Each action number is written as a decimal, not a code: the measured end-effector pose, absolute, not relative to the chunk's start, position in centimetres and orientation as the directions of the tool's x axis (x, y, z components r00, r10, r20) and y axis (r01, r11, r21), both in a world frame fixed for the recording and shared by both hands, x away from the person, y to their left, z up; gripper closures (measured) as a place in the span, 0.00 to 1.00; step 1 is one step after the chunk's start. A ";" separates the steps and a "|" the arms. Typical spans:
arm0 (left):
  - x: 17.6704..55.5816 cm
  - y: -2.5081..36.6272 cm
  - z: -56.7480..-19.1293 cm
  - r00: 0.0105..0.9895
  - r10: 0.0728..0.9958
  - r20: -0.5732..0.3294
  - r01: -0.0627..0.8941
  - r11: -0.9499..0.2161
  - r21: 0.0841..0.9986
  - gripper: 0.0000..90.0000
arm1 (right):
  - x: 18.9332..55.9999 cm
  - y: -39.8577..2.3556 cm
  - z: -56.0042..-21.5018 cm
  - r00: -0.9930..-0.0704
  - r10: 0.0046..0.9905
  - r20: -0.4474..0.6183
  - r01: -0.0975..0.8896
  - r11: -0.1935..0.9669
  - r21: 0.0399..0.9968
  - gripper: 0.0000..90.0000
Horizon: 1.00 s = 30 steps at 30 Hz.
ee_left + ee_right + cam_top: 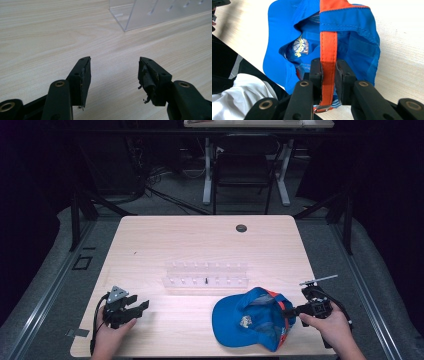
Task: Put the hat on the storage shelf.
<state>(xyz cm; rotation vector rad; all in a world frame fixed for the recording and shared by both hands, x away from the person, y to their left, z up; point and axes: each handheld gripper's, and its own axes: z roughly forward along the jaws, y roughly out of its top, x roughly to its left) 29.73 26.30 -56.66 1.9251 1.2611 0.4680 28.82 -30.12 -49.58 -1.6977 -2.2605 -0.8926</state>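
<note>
A clear acrylic rack (206, 276) is sitting mid-table, holding one small dark peg (206, 280). Near the table's (150, 240) front right corner, the right gripper (328, 75) is pinching the blue cap's (250, 320) orange strap (328, 45); the left gripper (113, 72) is resting spread.

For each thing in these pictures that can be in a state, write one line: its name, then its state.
Blue cap: upside down on the table, inside facing up.
Orange strap: clamped between the right gripper's fingers.
Right gripper: shut on the strap.
Left gripper: open, nothing between its fingers, resting low at the table.
Clear rack: standing on the table, one small dark piece in it.
</note>
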 end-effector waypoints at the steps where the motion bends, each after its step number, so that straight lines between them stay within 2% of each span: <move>1: 29.7 26.3 -56.6 0.445 0.889 -0.106 0.613 -0.216 0.760 0.49 | 28.8 -30.1 -49.5 -0.330 0.815 0.476 0.920 0.165 0.355 0.86; 8: 29.7 26.3 -56.7 0.444 0.889 -0.107 0.610 -0.213 0.764 0.49 | 28.9 -29.9 -48.9 -0.305 0.822 0.481 0.924 0.133 0.359 0.86; 19: 29.8 26.3 -56.7 0.445 0.889 -0.109 0.612 -0.213 0.761 0.49 | 29.2 -28.8 -47.5 -0.334 0.834 0.439 0.922 0.193 0.334 0.86; 30: 29.8 26.3 -56.8 0.448 0.887 -0.109 0.612 -0.215 0.761 0.49 | 29.8 -27.4 -45.0 -0.312 0.873 0.375 0.933 0.207 0.295 0.86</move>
